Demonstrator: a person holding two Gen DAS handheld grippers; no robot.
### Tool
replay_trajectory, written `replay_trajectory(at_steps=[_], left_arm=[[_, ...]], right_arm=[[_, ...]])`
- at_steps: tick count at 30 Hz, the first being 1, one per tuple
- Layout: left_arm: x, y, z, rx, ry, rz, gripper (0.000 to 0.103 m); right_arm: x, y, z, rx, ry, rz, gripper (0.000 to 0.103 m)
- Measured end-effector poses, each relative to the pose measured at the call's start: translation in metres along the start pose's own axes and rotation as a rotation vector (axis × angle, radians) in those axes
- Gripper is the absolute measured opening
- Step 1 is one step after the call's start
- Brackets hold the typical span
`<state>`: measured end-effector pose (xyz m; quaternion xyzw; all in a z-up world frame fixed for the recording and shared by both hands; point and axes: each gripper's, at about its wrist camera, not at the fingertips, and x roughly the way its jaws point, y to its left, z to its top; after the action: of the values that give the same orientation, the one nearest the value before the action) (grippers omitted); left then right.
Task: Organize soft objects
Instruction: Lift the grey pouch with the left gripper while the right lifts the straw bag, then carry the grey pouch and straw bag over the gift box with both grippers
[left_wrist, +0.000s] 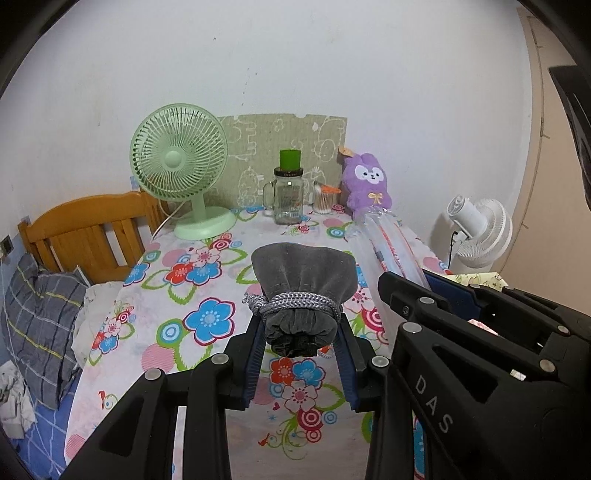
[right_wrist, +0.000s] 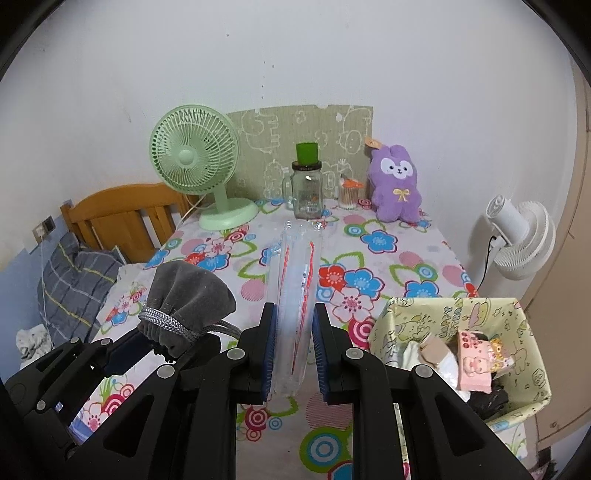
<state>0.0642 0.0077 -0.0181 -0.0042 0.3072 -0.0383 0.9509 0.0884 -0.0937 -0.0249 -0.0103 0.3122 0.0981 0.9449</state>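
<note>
Held in the left hand-held gripper (left_wrist: 301, 347): one grey velvet drawstring pouch (left_wrist: 303, 291), pinched at its gathered neck between the two blue pads, jaws narrow around it. Wrapped several times around that neck, a grey braided cord (left_wrist: 295, 301). Stood up and forward from the jaws, clear of the flowered cloth of the bench (left_wrist: 207, 280).

Held in the right hand-held gripper (right_wrist: 293, 354): one clear plastic bag (right_wrist: 295, 280) with a red line along it, squeezed thin between the pads, jaws nearly together. Reached forward over the bench, edge-on and upright. Seen just right of the pouch in the left wrist view, the two hand-held grippers side by side and near each other.

Counted at the far edge of the bench: one green desk fan (right_wrist: 195, 162), one glass mug jar (right_wrist: 307, 192) with a green cap, one small jar of cotton swabs (right_wrist: 349, 195), one purple plush toy (right_wrist: 397, 184), all well apart from both hand-held grippers. Placed behind them against the wall, one green printed board (right_wrist: 295, 133).

Found at the right, beside the bench: one box (right_wrist: 417, 314) lined with cartoon paper, with soft things and a pink packet (right_wrist: 476, 365) inside. Beyond it, one white fan (right_wrist: 524, 232). At the left, one wooden headboard (right_wrist: 122, 214) and one striped grey pillow (right_wrist: 74, 284).
</note>
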Motion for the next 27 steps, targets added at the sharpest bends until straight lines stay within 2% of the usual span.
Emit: replay_trajectory(at_steps=[14,27], left_arm=[[-0.006,-0.029,0.001,0.022,-0.018,-0.027,0.036],[-0.004,-0.066,0.005,0.058,-0.034,-0.096,0.036]], right_arm=[[-0.02,-0.025,-0.002,0.004,-0.022,-0.021,0.021],[-0.034,-0.063,-0.005,0.024,-0.042,-0.081,0.021]])
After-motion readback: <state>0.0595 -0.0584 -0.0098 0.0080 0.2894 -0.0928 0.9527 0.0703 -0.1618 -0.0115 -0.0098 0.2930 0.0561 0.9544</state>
